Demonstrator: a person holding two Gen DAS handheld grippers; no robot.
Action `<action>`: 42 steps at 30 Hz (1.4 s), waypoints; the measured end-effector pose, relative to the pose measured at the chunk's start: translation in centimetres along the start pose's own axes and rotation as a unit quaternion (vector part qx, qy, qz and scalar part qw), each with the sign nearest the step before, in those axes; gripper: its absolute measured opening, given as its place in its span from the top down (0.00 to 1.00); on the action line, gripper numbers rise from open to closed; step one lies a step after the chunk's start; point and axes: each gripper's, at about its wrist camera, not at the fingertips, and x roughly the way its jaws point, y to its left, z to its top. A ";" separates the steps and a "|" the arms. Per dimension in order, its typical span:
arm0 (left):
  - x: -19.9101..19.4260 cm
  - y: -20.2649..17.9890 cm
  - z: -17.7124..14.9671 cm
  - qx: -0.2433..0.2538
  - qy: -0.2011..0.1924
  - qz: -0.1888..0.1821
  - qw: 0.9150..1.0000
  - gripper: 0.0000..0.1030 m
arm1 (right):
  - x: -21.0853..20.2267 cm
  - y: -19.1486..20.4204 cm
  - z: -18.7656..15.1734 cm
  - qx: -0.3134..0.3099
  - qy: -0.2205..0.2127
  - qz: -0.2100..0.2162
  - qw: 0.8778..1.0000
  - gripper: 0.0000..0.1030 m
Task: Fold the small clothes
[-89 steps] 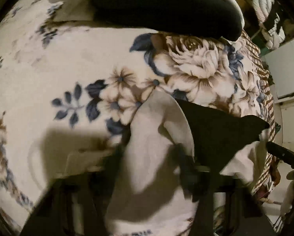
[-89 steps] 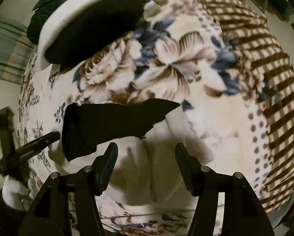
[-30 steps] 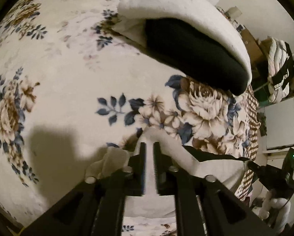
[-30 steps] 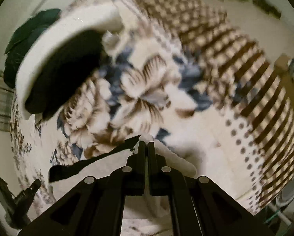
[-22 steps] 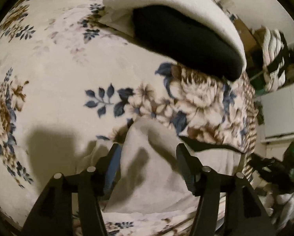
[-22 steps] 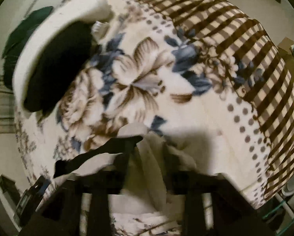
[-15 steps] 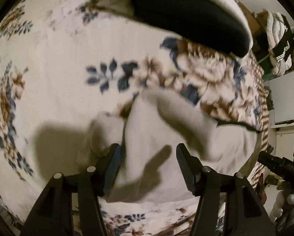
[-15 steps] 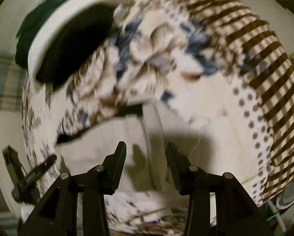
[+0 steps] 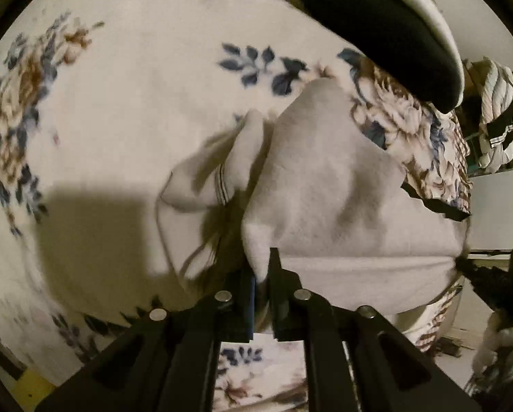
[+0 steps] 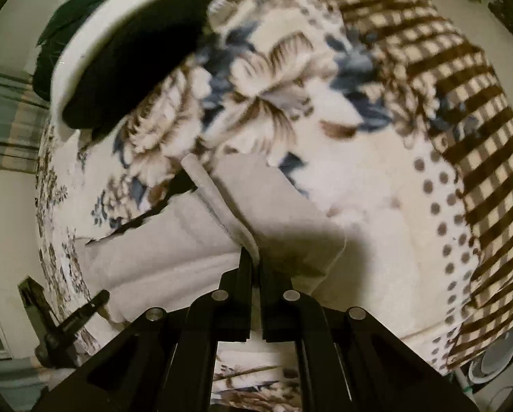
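Floral fleece blanket [image 9: 126,110] on bed; black-and-white cushion [image 9: 386,24] at far end.
Item: pale grey garment [image 9: 342,206], lying on blanket, near side. Soft, light, limp; best taken at edges or corners.
Left gripper [image 9: 262,267]: pinched on near left edge.
Right gripper [image 10: 254,261]: nipping raised hem, fingers pointing far-ward.

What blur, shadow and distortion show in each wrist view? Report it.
Left wrist view: fisheye bends the floral blanket into a dome; a hard dark shadow falls left of the grey garment; the flowers at left smear. Right wrist view: the blanket print is motion-blurred; shadow pools ahead of the right gripper; corners vignette black.
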 end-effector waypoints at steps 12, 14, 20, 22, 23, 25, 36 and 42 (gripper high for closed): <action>-4.7 -4.5 3.5 0.050 -0.044 -0.001 0.998 0.48 | -2.2 2.7 0.7 -0.071 -0.005 0.001 0.997 0.57; -2.6 -5.5 4.9 0.071 -0.031 0.013 0.997 0.48 | -1.4 3.2 1.3 -0.077 0.000 -0.004 0.997 0.57; 0.6 -5.7 6.7 0.114 -0.039 0.032 0.992 0.93 | 1.9 4.9 2.2 -0.114 0.000 -0.021 0.993 0.97; -0.3 -5.1 7.0 0.101 -0.054 0.022 0.993 0.94 | 1.1 5.3 2.2 -0.121 -0.024 -0.026 0.992 0.97; -0.7 -4.7 7.2 0.092 -0.057 0.016 0.994 0.94 | 0.6 5.4 2.3 -0.120 -0.035 -0.024 0.992 0.97; -0.7 -3.8 7.7 0.071 -0.058 0.014 0.996 0.94 | -0.6 5.3 2.7 -0.112 -0.056 -0.022 0.992 0.97; -0.5 -1.3 9.9 -0.021 -0.018 -0.014 1.000 0.67 | 2.5 2.5 6.0 -0.043 -0.012 -0.031 0.999 0.95; -7.4 0.1 6.3 -0.050 -0.089 -0.016 0.995 0.41 | -2.4 0.4 3.0 0.029 -0.048 0.040 0.998 0.41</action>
